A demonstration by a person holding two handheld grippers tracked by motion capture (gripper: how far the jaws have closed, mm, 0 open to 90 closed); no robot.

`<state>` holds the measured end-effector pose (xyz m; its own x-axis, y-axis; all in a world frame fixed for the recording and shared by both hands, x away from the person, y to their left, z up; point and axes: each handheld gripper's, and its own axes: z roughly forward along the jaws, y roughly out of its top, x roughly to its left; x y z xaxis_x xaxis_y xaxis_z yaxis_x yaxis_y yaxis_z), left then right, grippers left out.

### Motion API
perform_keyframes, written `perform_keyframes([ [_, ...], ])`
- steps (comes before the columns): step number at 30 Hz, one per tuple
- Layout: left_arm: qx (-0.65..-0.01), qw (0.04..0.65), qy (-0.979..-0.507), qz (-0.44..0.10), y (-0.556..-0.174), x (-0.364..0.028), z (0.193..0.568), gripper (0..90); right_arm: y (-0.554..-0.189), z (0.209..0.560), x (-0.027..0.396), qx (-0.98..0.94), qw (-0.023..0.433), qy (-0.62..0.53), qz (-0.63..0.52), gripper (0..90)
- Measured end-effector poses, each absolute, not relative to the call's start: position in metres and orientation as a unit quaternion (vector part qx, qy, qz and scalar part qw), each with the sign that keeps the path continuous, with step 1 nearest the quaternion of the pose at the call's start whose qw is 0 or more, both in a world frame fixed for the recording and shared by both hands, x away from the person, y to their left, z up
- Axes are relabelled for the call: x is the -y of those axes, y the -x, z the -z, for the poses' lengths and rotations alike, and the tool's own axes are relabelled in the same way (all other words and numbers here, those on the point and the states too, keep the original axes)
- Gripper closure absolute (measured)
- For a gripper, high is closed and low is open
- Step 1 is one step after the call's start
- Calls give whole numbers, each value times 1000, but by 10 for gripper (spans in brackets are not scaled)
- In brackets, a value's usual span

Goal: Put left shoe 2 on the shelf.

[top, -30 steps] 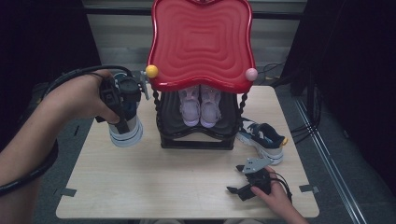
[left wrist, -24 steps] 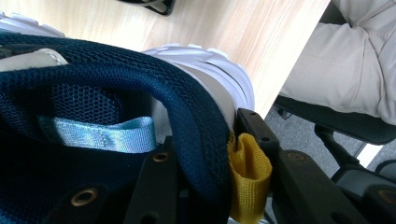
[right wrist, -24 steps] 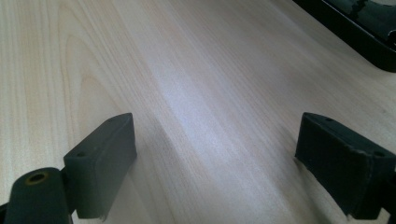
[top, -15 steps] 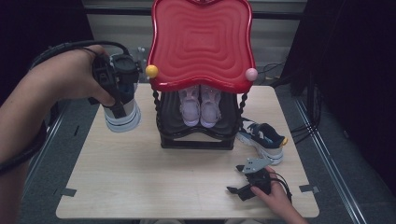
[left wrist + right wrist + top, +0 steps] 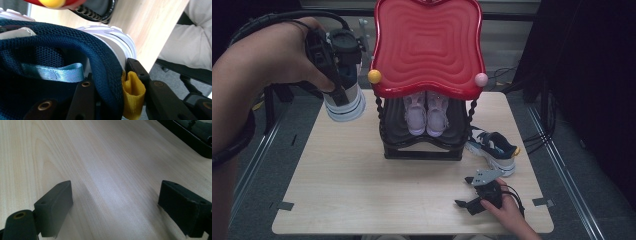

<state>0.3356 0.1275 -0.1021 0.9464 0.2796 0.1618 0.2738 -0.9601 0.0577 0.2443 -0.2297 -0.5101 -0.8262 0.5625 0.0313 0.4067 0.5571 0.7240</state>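
Left gripper (image 5: 343, 85) is up in the air above the table's (image 5: 362, 200) far left corner, jaws clamped on the heel collar of a navy sneaker (image 5: 344, 100); one jaw sits inside the shoe, the other outside against the yellow heel tab (image 5: 132, 92). The sneaker hangs heel-up, its white sole turned toward the left edge, clear of the tabletop and just beside the yellow ball (image 5: 374, 76) on the red rack top (image 5: 428, 45). In the left gripper view the navy mesh collar, a light blue pull loop (image 5: 57, 73) and the white sole edge crowd the frame, with the wood surface and the black rack base beyond. The black shoe rack (image 5: 422, 150) stands at the middle of the table toward the far edge; a pair of pale pink sneakers (image 5: 426, 112) sits side by side on its shelf, toes toward the near edge. A pink ball (image 5: 481, 79) marks the red top's right corner. The matching navy sneaker (image 5: 492, 147) lies on the table near the right edge, touching or almost touching the rack's right foot. Right gripper (image 5: 467, 192) rests low near the near right corner, jaws spread wide with bare wood between them, holding nothing.
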Motion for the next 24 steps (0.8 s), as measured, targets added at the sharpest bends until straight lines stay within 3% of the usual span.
perform_keyframes([
  [24,-101,38,-984,-144,-338,-76,71,698,-244,510,230,-876,102,-277,-381,112],
])
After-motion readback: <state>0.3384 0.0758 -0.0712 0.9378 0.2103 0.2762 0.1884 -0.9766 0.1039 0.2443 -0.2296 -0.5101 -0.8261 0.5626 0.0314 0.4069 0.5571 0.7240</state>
